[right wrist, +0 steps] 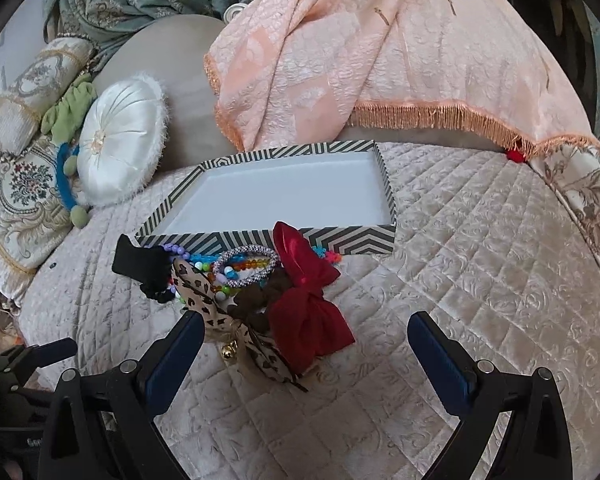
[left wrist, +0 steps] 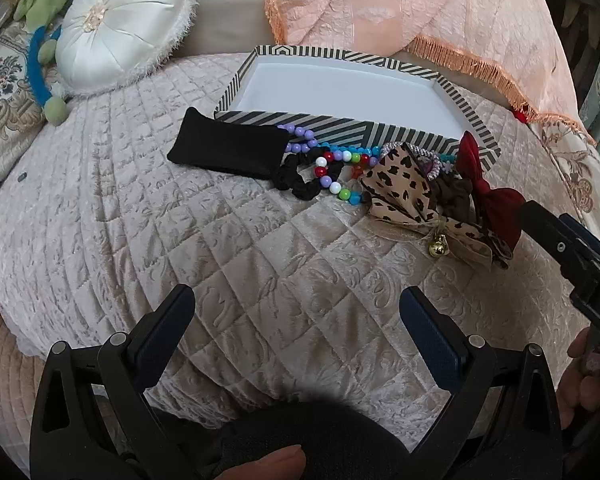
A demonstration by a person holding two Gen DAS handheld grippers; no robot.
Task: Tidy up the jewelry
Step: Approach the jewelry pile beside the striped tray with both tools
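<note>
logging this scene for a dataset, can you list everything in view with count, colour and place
striped box: 1, black-and-white outside, white inside, nothing in it, on the quilt behind the pile
black pouch: 1, left end of pile
beaded strands: several, count unclear, purple, blue, mixed colours, mid pile
black scrunchie: 1, under the beads
silver beaded bracelet: 1, on top of pile
leopard bow: 1, tan and black, gold bell
red bow: 1, right end of pile
round cushion: 1, white satin, back left
quilt: 1, pale pink
left gripper: open, empty
right gripper: open, near the bows
</note>
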